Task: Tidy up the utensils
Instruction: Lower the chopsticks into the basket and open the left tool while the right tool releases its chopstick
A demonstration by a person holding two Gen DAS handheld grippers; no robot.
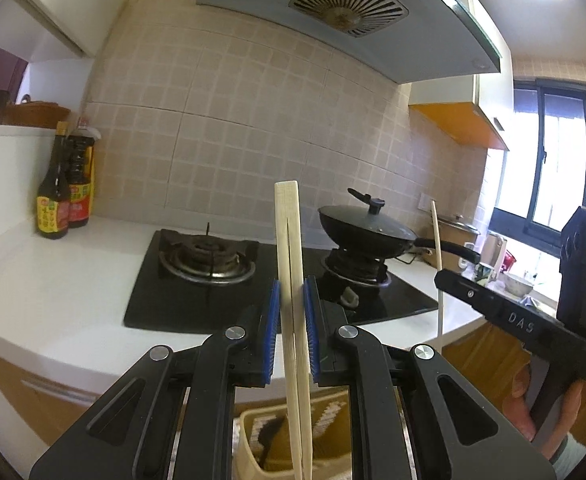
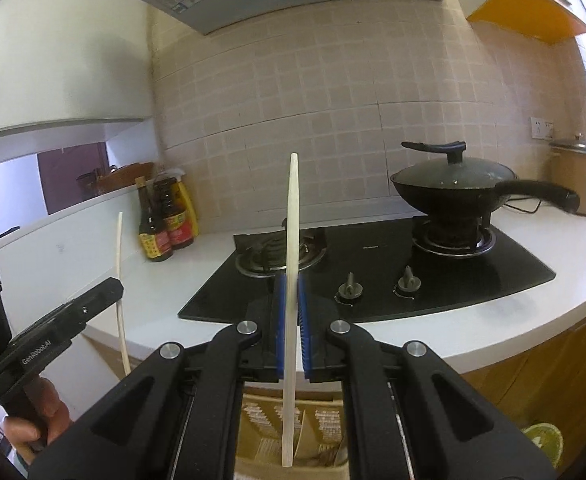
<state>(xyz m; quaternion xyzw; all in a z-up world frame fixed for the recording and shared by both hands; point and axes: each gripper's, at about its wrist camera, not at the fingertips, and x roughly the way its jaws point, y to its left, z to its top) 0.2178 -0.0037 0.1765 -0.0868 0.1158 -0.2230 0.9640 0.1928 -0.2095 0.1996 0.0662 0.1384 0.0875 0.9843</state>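
Note:
My left gripper [image 1: 291, 286] is shut on a pair of pale wooden chopsticks [image 1: 287, 232] that stand upright between its blue pads. My right gripper [image 2: 291, 280] is shut on another pale chopstick [image 2: 293, 208], also upright and seen edge-on. Each gripper shows in the other's view: the right gripper [image 1: 441, 278] with its chopstick [image 1: 436, 236] at the right, the left gripper [image 2: 111, 290] with its chopsticks [image 2: 119, 256] at the left. Below both hands a beige utensil holder [image 1: 249, 436] [image 2: 325, 420] is partly hidden by the gripper bodies; a dark utensil lies inside it.
A black gas hob [image 2: 373, 264] is set in the white counter [image 1: 61, 288]. A lidded black wok [image 2: 453, 188] sits on its right burner. Sauce bottles [image 1: 63, 192] stand at the back left, a rice cooker [image 2: 579, 176] at the far right. A hand [image 2: 33, 420] grips the left gripper's handle.

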